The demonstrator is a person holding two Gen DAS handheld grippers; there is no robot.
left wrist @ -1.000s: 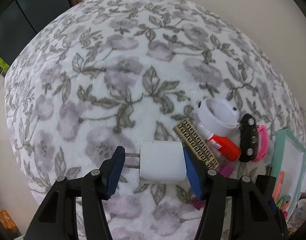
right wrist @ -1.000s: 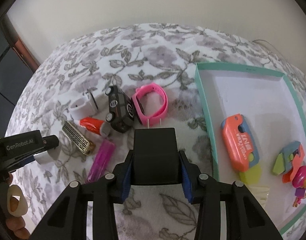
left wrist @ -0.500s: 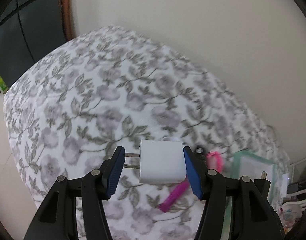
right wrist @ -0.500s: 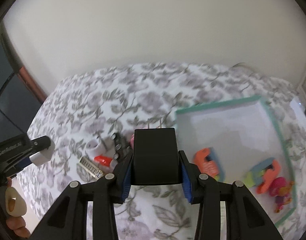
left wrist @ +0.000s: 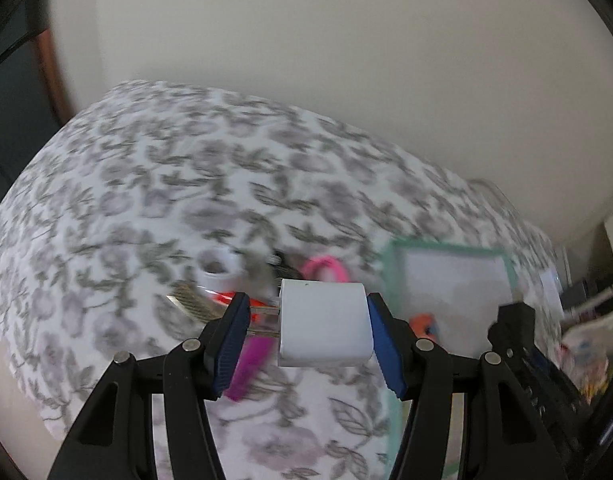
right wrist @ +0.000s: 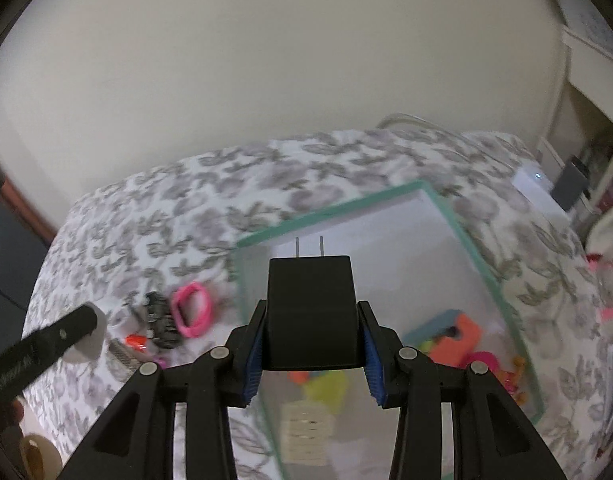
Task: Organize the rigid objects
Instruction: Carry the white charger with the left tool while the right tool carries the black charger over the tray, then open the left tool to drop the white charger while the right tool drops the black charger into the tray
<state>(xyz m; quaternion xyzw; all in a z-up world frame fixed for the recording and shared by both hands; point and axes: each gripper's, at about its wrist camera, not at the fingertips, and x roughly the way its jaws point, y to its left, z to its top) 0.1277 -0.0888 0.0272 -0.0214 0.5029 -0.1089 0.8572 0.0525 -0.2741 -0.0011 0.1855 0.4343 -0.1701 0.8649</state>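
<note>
Right tongs [right wrist: 312,344] pinching the black charger [right wrist: 310,312], prongs forward over the tray [right wrist: 326,212]. Left tongs [left wrist: 308,344] clamp the white charger [left wrist: 324,324] crosswise; tray lies right.

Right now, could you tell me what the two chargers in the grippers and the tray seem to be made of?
White charger: probably hard plastic, smooth with a slight sheen, and bare metal prongs.
Black charger: likely matte plastic, dull and even, with thin metal prongs.
Tray: thin green rim and flat white floor suggest cardboard or plastic; blur leaves it open.
</note>
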